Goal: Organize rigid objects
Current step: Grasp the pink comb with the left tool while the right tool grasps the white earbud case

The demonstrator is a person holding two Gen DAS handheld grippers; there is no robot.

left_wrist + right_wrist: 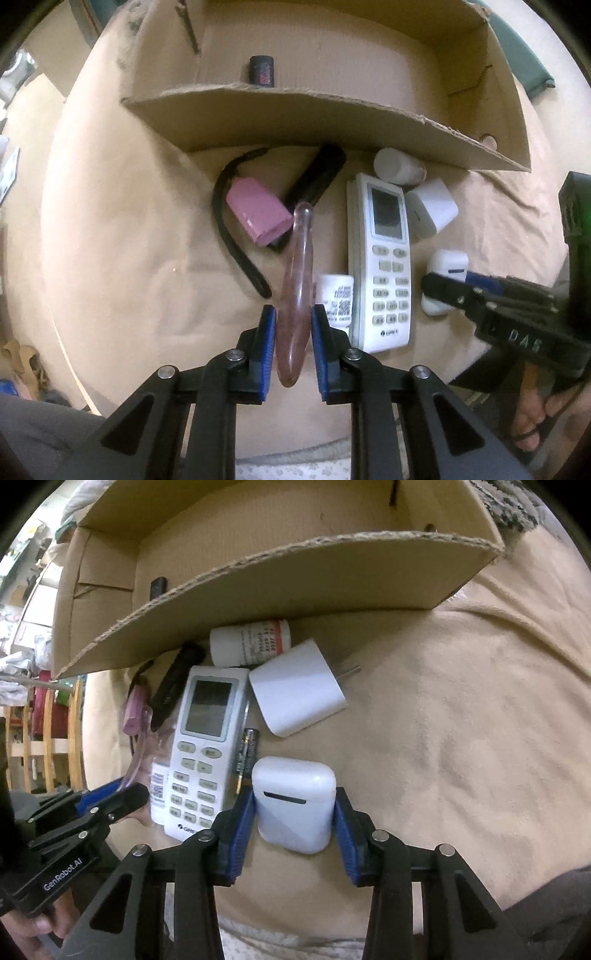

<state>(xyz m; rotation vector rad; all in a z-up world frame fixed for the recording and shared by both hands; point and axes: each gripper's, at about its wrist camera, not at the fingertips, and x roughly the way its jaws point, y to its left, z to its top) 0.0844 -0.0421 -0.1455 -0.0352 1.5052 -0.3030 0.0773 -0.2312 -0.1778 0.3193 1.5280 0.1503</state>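
One tan cloth (pixel 480 720) over table; wooden chairs (pixel 48 738) beyond.

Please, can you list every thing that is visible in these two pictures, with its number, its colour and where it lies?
cardboard box: 1, brown, behind the pile
small cylinder: 1, black, inside the box
remote control: 1, white, middle of the pile
earbud case: 1, white, right of the remote
plug adapter: 1, white, beside the remote's top
pill bottle: 1, white, against the box wall
pink block: 1, pink, left of the remote
clear pink stick: 1, pinkish
battery: 1, dark, along the remote
left hand-held gripper: 1, black and blue, around the stick
right hand-held gripper: 1, black and blue, around the case
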